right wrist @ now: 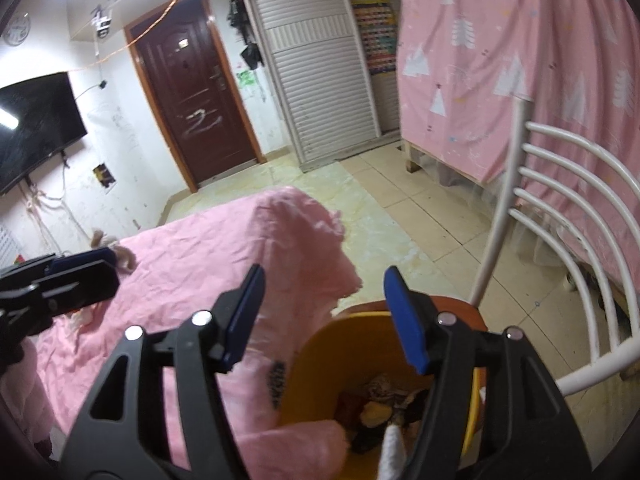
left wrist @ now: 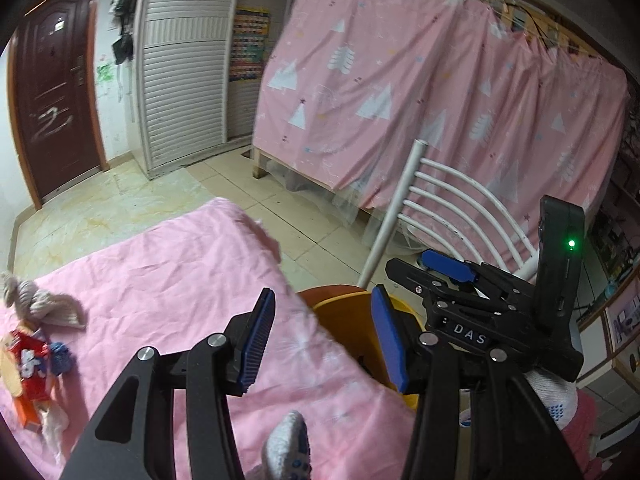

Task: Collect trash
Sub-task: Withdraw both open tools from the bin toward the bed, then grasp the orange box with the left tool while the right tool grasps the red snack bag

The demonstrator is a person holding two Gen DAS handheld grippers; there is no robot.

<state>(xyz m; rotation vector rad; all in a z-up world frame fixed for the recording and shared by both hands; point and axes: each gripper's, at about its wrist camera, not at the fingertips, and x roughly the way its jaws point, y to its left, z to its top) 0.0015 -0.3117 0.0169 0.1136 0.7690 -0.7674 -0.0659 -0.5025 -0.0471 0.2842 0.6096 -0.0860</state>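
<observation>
1. Yellow bin, upright, mouth up, holding trash, just beside the pink bed edge.
2. Red wrapper lies lengthwise near the bed's left edge.
3. Left gripper and right gripper: fingers spread, empty.

Both wrist views angled down, sharing yellow bin, pink bedsheet
</observation>
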